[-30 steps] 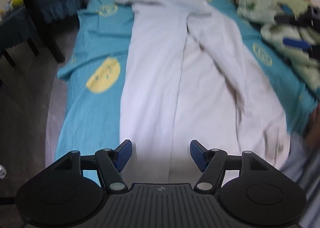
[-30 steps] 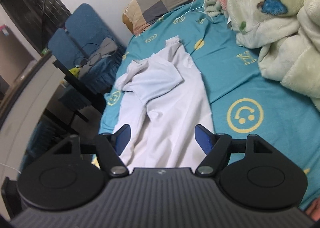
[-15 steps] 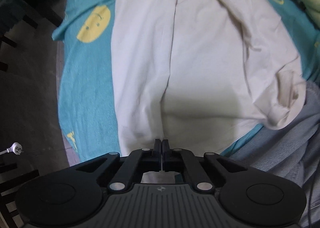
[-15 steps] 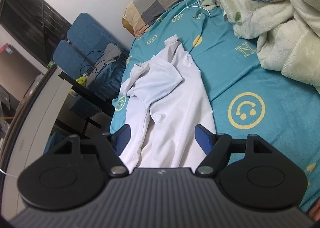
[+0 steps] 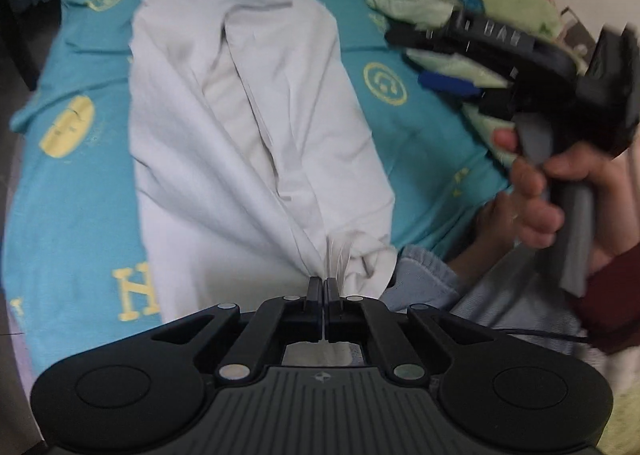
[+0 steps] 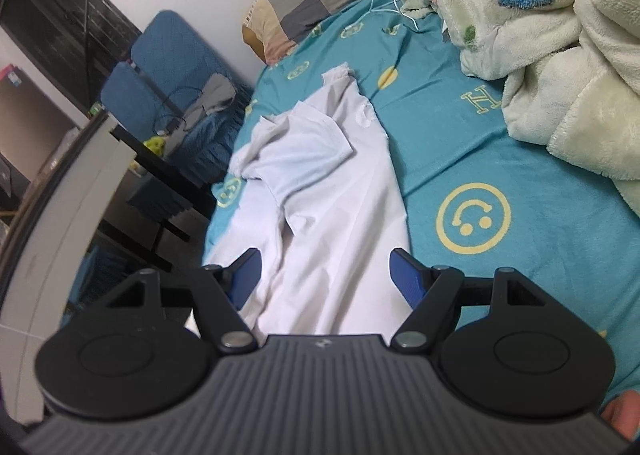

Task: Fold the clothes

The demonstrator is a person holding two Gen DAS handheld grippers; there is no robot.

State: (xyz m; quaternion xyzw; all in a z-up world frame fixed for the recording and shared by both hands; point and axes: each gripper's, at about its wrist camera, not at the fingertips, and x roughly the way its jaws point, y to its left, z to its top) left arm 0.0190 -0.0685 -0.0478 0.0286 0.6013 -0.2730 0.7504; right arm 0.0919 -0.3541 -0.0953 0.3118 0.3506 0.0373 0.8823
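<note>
Left wrist view: the left gripper (image 5: 323, 287) is clamped on the near hem of the white garment (image 5: 248, 103), apparently lifting it off the bed (image 5: 424, 143). The right gripper (image 6: 323, 275), jaws wide and empty, hovers above the garment; bare sheet lies toward the bed's right edge.

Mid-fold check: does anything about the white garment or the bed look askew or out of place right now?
Yes. The white garment lies rumpled, not flat: its far end is flopped over itself, and the near hem bunches where the left gripper is shut on it. The right gripper hangs open, holding nothing. A fleece blanket is heaped alongside.
</note>
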